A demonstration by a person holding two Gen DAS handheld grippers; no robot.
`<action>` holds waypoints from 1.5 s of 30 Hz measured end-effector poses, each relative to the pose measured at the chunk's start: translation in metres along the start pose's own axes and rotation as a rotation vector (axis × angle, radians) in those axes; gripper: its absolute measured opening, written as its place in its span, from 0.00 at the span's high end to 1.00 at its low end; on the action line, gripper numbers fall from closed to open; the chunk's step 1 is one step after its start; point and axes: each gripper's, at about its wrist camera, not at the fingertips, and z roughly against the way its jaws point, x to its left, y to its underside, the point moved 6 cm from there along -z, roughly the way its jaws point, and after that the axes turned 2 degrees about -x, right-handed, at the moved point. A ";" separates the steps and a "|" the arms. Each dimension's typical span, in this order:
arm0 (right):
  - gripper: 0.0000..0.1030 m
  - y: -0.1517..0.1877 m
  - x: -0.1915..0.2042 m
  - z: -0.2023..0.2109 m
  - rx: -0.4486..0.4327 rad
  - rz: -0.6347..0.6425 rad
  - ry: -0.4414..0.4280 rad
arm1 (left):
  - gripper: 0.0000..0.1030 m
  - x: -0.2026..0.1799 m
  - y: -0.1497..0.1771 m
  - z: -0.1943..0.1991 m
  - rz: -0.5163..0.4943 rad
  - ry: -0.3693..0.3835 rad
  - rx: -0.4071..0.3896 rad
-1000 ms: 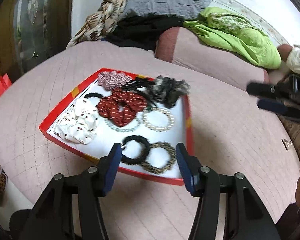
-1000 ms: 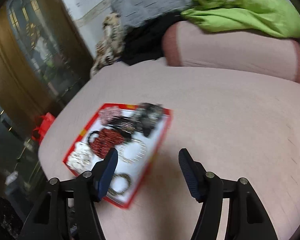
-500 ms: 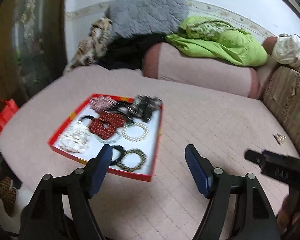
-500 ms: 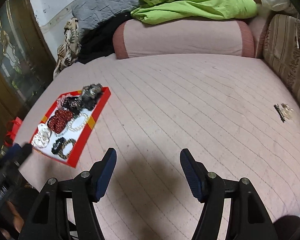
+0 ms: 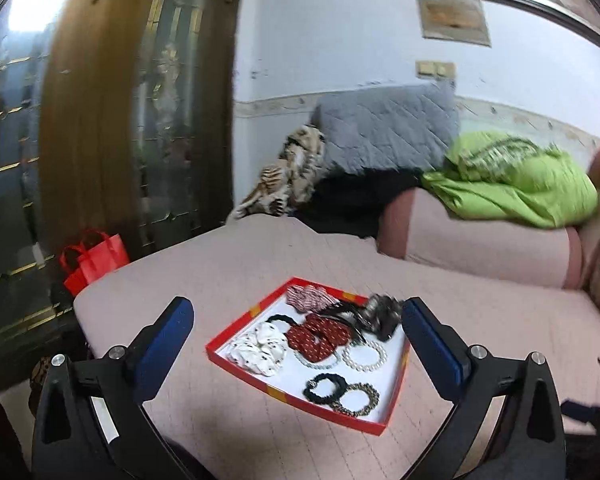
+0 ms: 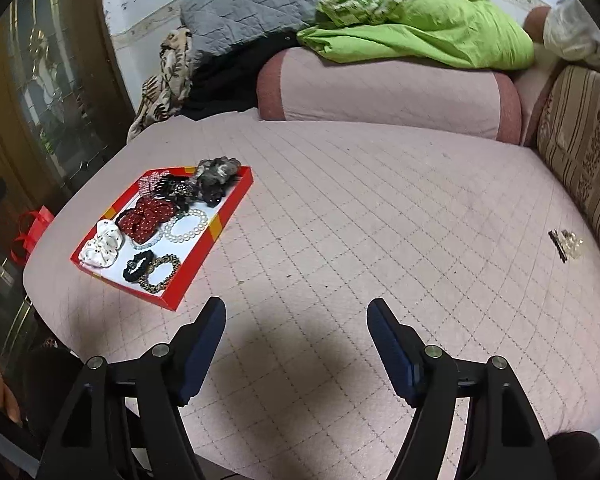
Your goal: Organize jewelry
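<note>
Since the earlier frames, the left gripper [image 5: 294,330] has lifted and tipped up, so the wall and door now fill its upper view, and its jaws have just been opening; they stand wide apart with nothing between the fingers [image 5: 162,336]. Left wrist view: red tray [image 5: 244,372] rests on the pink quilted bed [image 5: 228,264], holding a white dotted scrunchie [image 5: 258,350], a red dotted scrunchie [image 5: 318,338], a pearl bracelet [image 5: 365,357], a black hair tie [image 5: 325,387] and a gold-beaded bracelet [image 5: 358,398]. Right wrist view: right gripper [image 6: 296,330] hangs over bare bedding, well apart from the tray, jaws having just opened further and empty. A small loose item, apparently a dark clip with clear beads [image 6: 565,243], lies near the bed's right edge, probably the piece left to collect. Assessment: it should be light, small and slippery on the soft quilt, and may sink if pressed; take it across the stiff dark bar, not the beads. Scrunchies are soft and forgiving; bracelets are best pinched across the band.
</note>
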 end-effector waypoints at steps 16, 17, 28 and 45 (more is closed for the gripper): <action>0.24 0.009 0.022 -0.001 0.017 0.070 0.066 | 0.00 -0.004 0.017 -0.011 -0.030 0.039 0.110; 0.24 0.009 0.023 -0.001 0.020 0.073 0.069 | 0.00 -0.006 0.022 -0.015 -0.039 0.040 0.142; 0.24 0.012 0.022 -0.007 0.035 0.079 0.097 | 0.00 -0.014 0.061 -0.041 -0.086 0.046 0.322; 0.22 0.012 0.021 -0.005 0.018 0.083 0.120 | 0.00 -0.022 0.068 -0.037 -0.117 0.064 0.348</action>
